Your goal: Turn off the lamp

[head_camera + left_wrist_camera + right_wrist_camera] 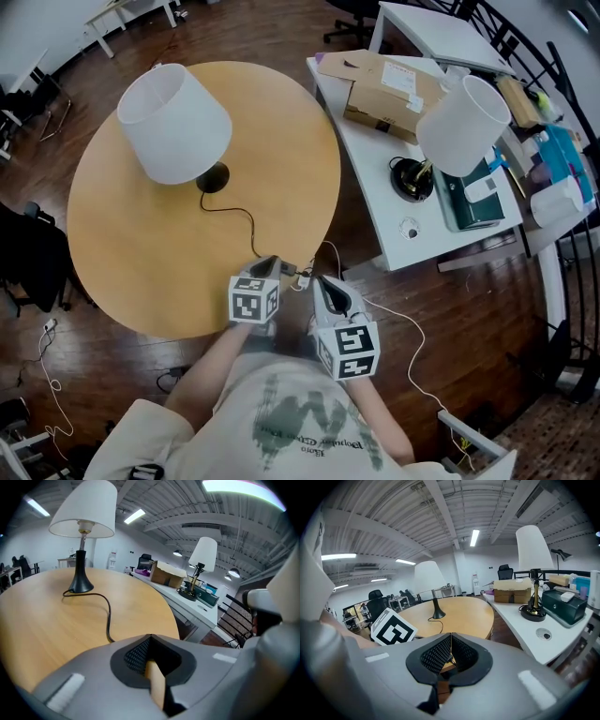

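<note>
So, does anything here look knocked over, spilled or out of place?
Nothing is toppled or spilled. The table lamp on the round wooden table and the desk lamp on the white desk stand upright. Only a white cable trails loosely over the floor beside the table.

**A big open-plan office with a loft-style ceiling**

I am looking into a large shared office. Overhead I see exposed white ceiling beams with strip lights set between them. Black swivel office chairs stand far back, and plain white work tables line the wall. Nearer to me, a round wooden table sits beside a white desk that carries a cardboard box. The floor is dark wood, and a black metal railing runs behind the desk.
</note>
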`<state>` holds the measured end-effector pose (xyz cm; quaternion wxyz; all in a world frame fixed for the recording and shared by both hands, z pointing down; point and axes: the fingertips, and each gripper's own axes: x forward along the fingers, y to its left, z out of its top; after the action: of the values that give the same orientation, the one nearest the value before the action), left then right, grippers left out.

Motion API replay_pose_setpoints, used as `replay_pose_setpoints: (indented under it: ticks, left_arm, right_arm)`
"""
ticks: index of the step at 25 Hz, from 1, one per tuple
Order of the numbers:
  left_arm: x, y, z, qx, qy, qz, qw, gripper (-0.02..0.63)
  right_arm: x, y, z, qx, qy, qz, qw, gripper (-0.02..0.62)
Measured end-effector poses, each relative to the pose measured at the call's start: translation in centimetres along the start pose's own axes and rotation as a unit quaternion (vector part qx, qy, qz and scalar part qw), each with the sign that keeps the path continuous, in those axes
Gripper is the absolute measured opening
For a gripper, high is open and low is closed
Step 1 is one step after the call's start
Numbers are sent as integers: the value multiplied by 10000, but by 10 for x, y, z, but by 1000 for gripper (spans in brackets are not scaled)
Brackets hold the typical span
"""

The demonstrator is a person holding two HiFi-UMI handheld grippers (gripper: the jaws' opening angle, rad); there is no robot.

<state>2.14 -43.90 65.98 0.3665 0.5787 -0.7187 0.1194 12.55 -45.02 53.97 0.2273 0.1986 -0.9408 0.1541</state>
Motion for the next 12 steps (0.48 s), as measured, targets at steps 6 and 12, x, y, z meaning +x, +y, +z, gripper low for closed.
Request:
replay_pose_setpoints:
  ticks: [6, 12]
  left_arm:
    - [1, 1, 0, -53, -106, 258, 9996, 0]
    - [-21, -7, 12, -249, -470, 624, 9966, 0]
  right_arm:
    - [0, -1, -3, 35, 3, 167, 9999, 2]
    - [6, 0, 5, -114, -52, 605, 9981, 2]
